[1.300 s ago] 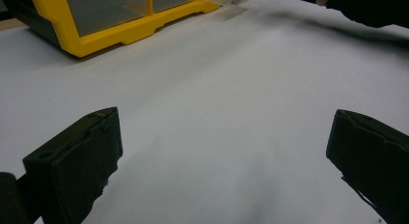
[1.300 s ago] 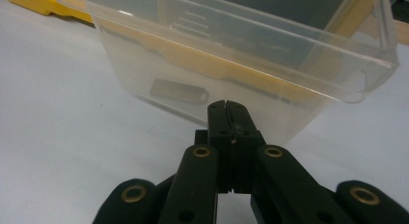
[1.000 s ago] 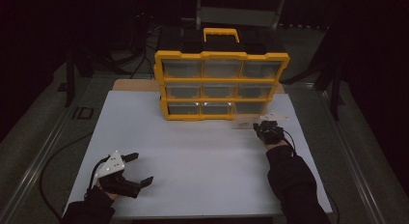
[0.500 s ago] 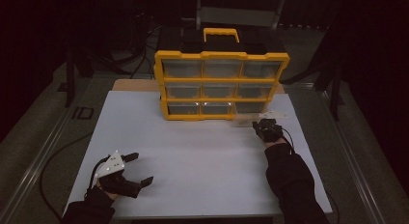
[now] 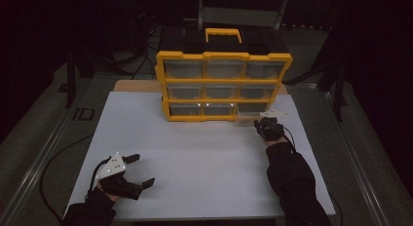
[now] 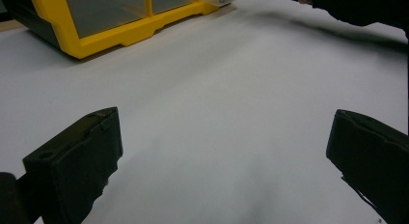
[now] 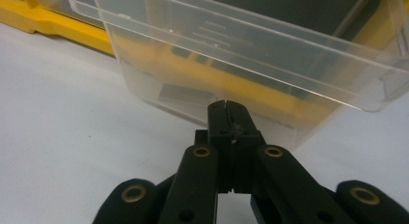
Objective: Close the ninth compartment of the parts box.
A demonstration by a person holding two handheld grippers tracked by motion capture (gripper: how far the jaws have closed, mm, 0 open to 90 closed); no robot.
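A yellow drawer cabinet with a black top and several clear drawers stands at the back of the white table. Its bottom-right clear drawer is pulled partway out. In the right gripper view, this drawer looks empty, and my right gripper is shut on the lower front edge. From above, the right gripper sits just right of the drawer's front. My left gripper rests near the table's front left corner, open with nothing between its jaws. The cabinet lies far ahead of it.
A wide stretch of bare white table lies between the two grippers. The cabinet's yellow carry handle rises at the back. Dark floor and cables surround the table. The person's right sleeve crosses the front right corner.
The right gripper has shifted slightly toward the cabinet with the drawer. The left gripper has stayed in place.
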